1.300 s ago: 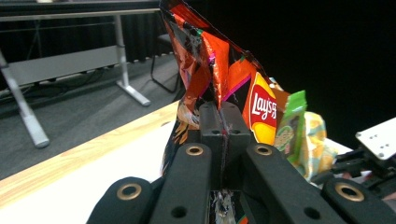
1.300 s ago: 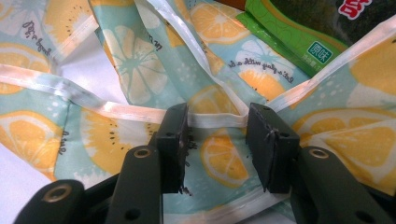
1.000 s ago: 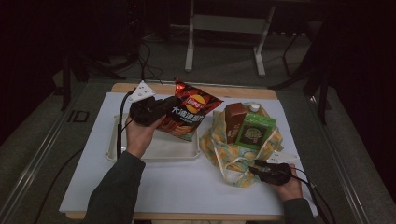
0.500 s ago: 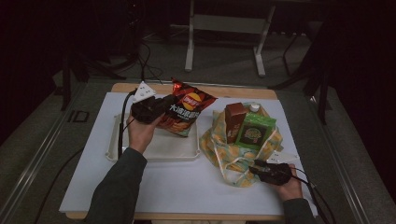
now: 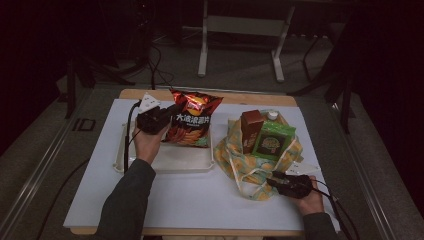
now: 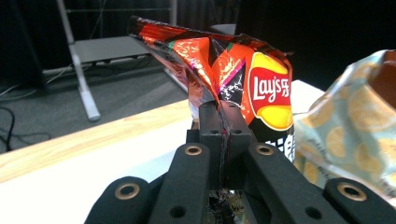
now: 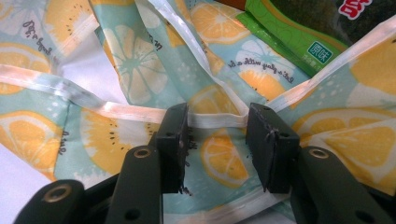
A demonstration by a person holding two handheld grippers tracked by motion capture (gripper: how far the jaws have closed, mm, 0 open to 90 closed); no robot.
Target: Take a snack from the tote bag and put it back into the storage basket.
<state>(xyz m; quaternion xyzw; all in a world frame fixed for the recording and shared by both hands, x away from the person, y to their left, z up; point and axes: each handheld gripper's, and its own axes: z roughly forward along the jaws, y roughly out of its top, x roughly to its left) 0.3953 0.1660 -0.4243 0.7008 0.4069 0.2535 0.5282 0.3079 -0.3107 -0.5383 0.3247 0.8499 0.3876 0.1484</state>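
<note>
A red Lay's chips bag [image 5: 192, 122] hangs above the white tray [image 5: 170, 164], held by its crumpled top edge. My left gripper [image 5: 167, 117] is shut on that edge; in the left gripper view the jaws meet on the foil [image 6: 220, 109] of the chips bag [image 6: 261, 88]. A lemon-print tote bag [image 5: 240, 162] lies to the right with a brown carton [image 5: 250, 131] and a green packet [image 5: 272, 141] standing in it. My right gripper [image 5: 274, 181] sits at the tote's near edge, open, its jaws [image 7: 217, 126] straddling a white hem of the fabric [image 7: 140, 79].
A white mat [image 5: 165, 200] covers the wooden table [image 5: 235, 97]. A white bottle cap [image 5: 271, 115] peeks out behind the carton. Cables trail from both grippers. Dark floor and a metal stand [image 5: 240, 30] lie beyond the far edge.
The chips bag has shifted slightly left with my left gripper and hangs more upright. The right gripper has stayed at the tote's near edge.
</note>
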